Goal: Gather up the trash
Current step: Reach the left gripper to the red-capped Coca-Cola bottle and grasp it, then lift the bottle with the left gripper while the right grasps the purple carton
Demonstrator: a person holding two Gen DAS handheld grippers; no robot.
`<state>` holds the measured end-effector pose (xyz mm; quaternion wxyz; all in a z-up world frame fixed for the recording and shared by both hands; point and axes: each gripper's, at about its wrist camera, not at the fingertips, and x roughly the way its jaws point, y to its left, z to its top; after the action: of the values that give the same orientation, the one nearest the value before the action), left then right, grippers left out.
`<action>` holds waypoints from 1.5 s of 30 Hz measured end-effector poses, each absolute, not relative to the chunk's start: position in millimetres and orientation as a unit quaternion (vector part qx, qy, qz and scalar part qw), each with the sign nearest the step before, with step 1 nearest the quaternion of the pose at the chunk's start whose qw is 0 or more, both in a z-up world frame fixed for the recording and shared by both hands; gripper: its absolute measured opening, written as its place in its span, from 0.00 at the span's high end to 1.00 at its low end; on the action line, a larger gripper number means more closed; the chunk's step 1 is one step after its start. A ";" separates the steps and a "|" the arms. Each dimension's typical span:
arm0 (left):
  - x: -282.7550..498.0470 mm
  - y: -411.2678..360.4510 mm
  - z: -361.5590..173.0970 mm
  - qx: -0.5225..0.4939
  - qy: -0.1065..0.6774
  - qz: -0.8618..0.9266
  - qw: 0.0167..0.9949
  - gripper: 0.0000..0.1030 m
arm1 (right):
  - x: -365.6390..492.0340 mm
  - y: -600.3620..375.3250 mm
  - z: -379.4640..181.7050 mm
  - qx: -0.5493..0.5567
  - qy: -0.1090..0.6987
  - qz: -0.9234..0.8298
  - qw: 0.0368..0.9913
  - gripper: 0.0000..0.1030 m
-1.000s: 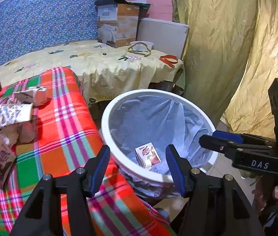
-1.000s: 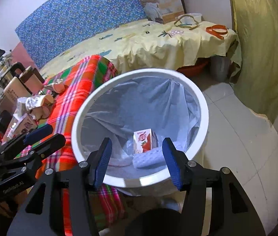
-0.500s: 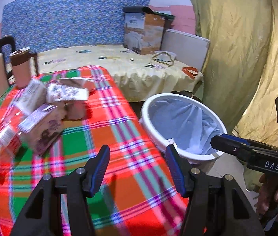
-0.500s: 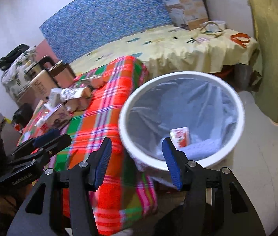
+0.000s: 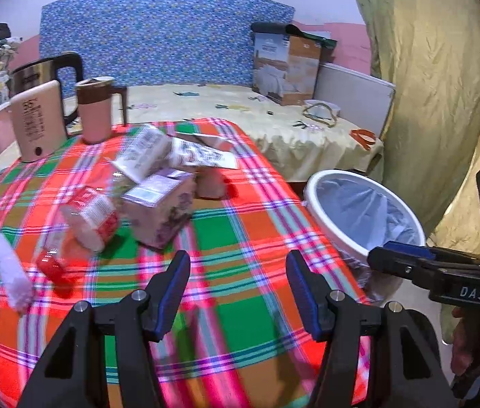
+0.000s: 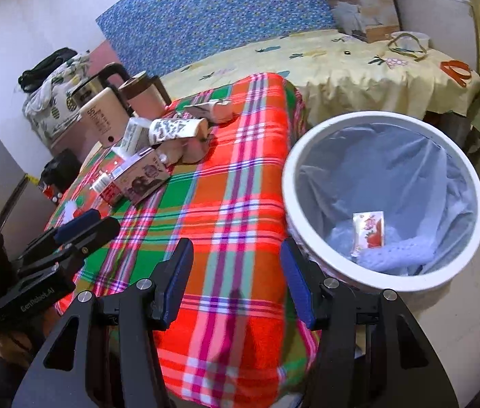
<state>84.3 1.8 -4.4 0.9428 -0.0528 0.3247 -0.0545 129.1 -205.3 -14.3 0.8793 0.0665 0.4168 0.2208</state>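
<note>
The carton lies on the surface ahead and slightly left of the left gripper, among the bottle, the wrappers and a white roll. It is probably light, thin-walled card, easily crushed: grip across its flat sides, moderately. The bottle looks slick and round; take its body. Both the left gripper and the right gripper have fingers spread wide, holding nothing. The bin stands right of the right fingers, beside the surface.
</note>
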 end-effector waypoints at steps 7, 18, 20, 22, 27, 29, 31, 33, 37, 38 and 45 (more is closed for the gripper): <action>84.2 43.9 -0.7 -0.049 0.313 -0.001 0.948 0.41 | 132.0 -175.8 -9.1 0.048 0.415 0.245 0.875 0.46; 98.7 110.4 -18.8 -0.041 0.330 0.077 0.940 0.36 | 140.2 -145.9 -9.9 0.027 0.421 0.264 0.867 0.46; 101.7 114.9 -24.9 -0.044 0.339 0.077 0.937 0.36 | 141.6 -143.3 -11.1 0.026 0.423 0.262 0.867 0.46; 104.2 115.2 -31.2 -0.043 0.349 0.072 0.933 0.36 | 143.0 -141.4 -12.4 0.024 0.426 0.260 0.866 0.46; 100.3 104.0 -38.9 -0.060 0.361 0.021 0.930 0.36 | 145.0 -137.6 -12.2 0.021 0.428 0.257 0.866 0.46; 96.0 96.8 -38.8 -0.069 0.362 0.000 0.930 0.36 | 145.7 -137.3 -11.6 0.020 0.427 0.256 0.867 0.46; 91.9 89.7 -37.0 -0.070 0.359 -0.011 0.930 0.36 | 147.2 -137.2 -9.8 0.021 0.426 0.255 0.868 0.46; 91.8 90.2 -32.2 -0.071 0.351 -0.001 0.934 0.36 | 147.7 -137.0 -8.6 0.022 0.423 0.254 0.869 0.46; 99.7 101.1 -21.4 -0.079 0.335 0.038 0.938 0.36 | 148.9 -137.4 -7.5 0.024 0.420 0.253 0.871 0.46; 104.2 103.3 -20.7 -0.080 0.336 0.044 0.937 0.36 | 149.0 -137.7 -8.0 0.025 0.420 0.252 0.871 0.46; 127.3 104.4 -28.4 -0.087 0.349 0.041 0.932 0.35 | 150.1 -140.3 -9.0 0.027 0.423 0.246 0.872 0.46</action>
<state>127.3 104.4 -28.4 0.9323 -0.0868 0.3488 0.0407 150.1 -140.3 -9.0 0.8717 0.0267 0.4227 0.2464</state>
